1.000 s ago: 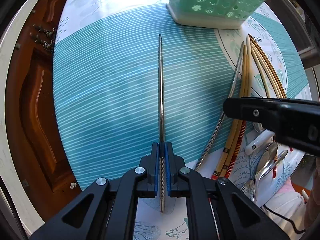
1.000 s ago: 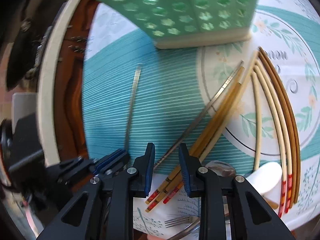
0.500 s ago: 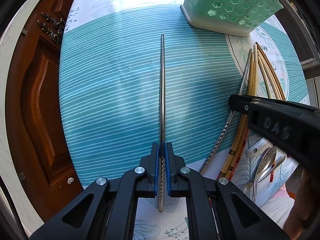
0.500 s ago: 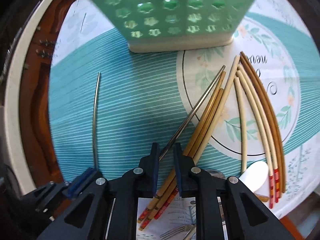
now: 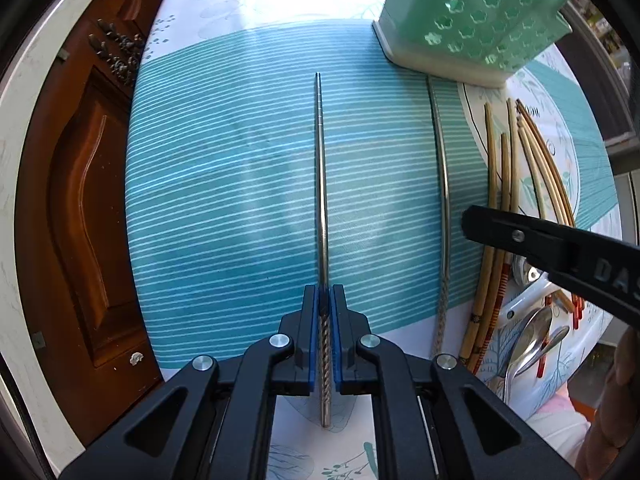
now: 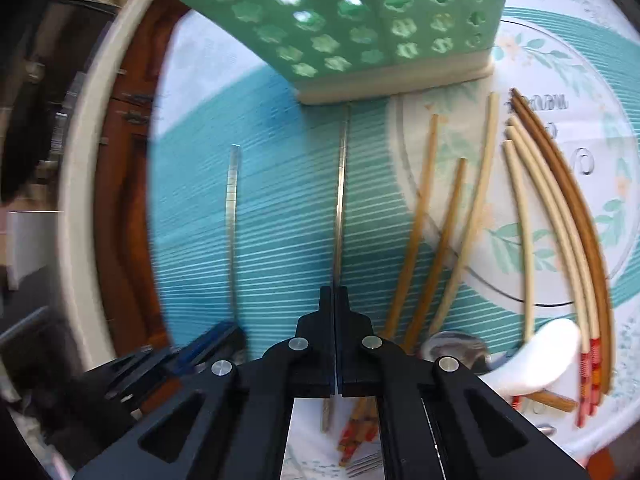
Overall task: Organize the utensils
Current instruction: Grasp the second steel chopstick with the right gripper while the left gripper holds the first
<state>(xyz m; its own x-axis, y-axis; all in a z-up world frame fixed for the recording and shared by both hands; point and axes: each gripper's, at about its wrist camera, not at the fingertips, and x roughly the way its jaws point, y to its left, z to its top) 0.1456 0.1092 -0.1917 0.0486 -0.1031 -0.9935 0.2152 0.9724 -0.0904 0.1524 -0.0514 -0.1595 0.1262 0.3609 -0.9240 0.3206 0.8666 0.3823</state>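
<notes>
Steel chopsticks, one per tool: the left gripper (image 5: 325, 316) is clamped on one metal chopstick (image 5: 321, 184). The right gripper (image 6: 335, 304) has closed its jaws on the second metal chopstick (image 6: 341, 192). Both chopsticks point toward the green perforated utensil holder (image 6: 360, 24) on the striped teal tablecloth (image 5: 224, 200).

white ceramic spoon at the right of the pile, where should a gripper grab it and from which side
Take the white ceramic spoon by its handle, from above, jaws across its width. The handle seems narrow enough to fit the jaws; the bowl end is hidden behind the right gripper. It lies flat among the red-tipped chopsticks and metal spoons, so a side approach would probably knock them.
</notes>
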